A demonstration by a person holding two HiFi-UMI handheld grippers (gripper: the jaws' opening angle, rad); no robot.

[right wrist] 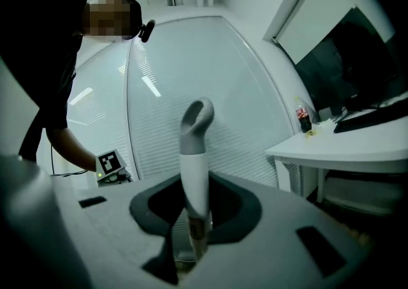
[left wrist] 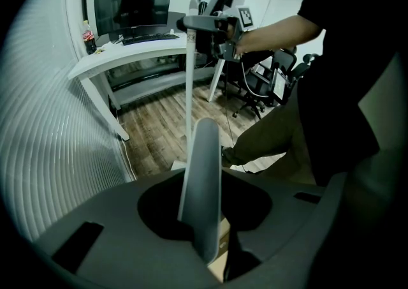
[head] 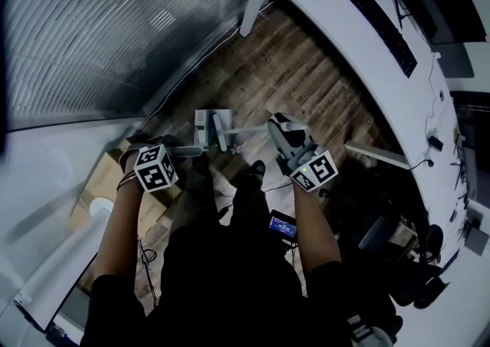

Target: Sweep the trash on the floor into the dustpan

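My left gripper (left wrist: pixel 204 217) is shut on a flat grey dustpan handle (left wrist: pixel 203 173) that slopes down toward the floor. My right gripper (right wrist: pixel 194 230) is shut on the white broom handle (right wrist: pixel 193 179), whose grey hooked end (right wrist: pixel 196 122) sticks out past the jaws. In the head view the left gripper (head: pixel 174 155) and right gripper (head: pixel 287 139) stand side by side over the wood floor (head: pixel 306 85). The white dustpan (head: pixel 205 128) and the broom's lower end (head: pixel 223 135) meet there. The broom pole (left wrist: pixel 189 90) stands upright just beyond the dustpan handle. No trash shows clearly.
A curved white desk (head: pixel 337 8) with a keyboard (head: pixel 383 20) runs along the right, its leg (head: pixel 253 4) near the blinds. A cardboard box (head: pixel 99 184) lies at my left. A black office chair (head: pixel 383 234) stands at lower right. A glass wall with blinds (head: pixel 92 24) closes the left.
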